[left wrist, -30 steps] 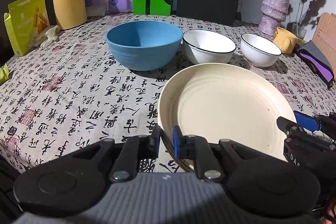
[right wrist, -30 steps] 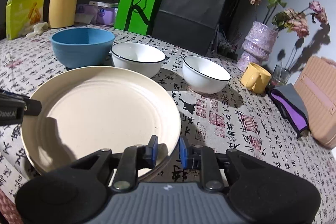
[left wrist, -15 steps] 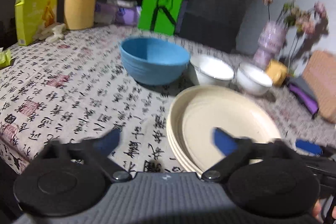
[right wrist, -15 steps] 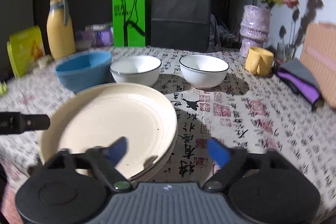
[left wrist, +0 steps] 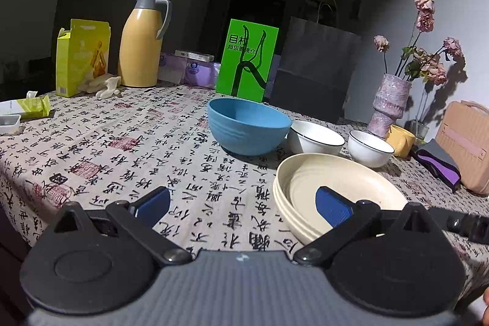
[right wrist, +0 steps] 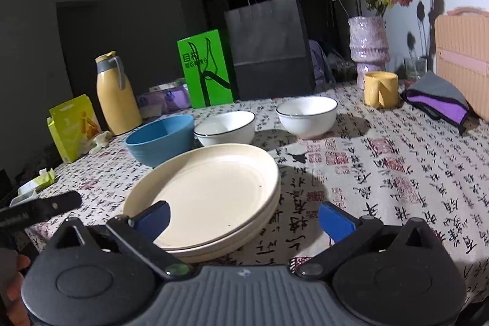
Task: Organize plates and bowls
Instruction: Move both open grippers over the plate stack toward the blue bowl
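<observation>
1. Change from one second earlier: we are now holding both grippers clear of the cream plates (right wrist: 211,191). The left gripper (left wrist: 243,203), then pinching the near rim, is standing with its jaws wide apart and empty; the right gripper (right wrist: 243,217), then also pinched on the rim, is opening its jaws, with nothing between the blue pads (right wrist: 334,220).
2. The tablecloth (left wrist: 128,148) is lying flat, a pale fabric printed with black calligraphy and red seals.
3. The plates are resting stacked on the cloth before both grippers, in front of the row of bowls; they are round, shallow, matte and faintly ridged.
4. The blue bowl (left wrist: 247,127) is sitting behind the stack, deep and ribbed outside.
5. Two white bowls (right wrist: 226,127) (right wrist: 307,115), glossy with dark rims, are standing to its right.
</observation>
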Tool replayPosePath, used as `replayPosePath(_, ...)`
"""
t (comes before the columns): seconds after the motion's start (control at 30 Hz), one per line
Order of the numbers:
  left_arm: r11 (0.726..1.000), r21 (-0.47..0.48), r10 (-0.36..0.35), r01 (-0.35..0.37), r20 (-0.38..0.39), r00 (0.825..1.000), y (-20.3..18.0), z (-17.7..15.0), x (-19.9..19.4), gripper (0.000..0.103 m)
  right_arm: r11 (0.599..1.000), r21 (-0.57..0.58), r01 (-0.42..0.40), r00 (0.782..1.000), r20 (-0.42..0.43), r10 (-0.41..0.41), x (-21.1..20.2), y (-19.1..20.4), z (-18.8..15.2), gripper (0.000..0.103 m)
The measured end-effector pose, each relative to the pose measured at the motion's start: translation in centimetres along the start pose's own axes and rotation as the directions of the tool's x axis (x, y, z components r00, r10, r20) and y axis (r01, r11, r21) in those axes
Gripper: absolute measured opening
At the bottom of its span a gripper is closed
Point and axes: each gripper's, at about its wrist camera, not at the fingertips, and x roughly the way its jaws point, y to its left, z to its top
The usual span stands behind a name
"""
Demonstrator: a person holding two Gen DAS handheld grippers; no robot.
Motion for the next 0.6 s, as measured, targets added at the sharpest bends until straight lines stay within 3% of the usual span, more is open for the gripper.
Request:
replayPosePath(0.2,1.000,-0.002,-0.011,0.011,0.012,1.000,0.9,-0.7,-0.8,0.103,1.000,0.022,-0.011,0.999,-0.051,0.012,-0.3,0.6,0.2,0.103)
replayPosePath(0.6,0.994,-0.104,-0.017,0.016,-0.010,1.000,4.7,-1.9,-1.9,0.103,1.000,-0.004,-0.027,0.999,-0.031,0.027,-0.8,2.4,0.0,0.103)
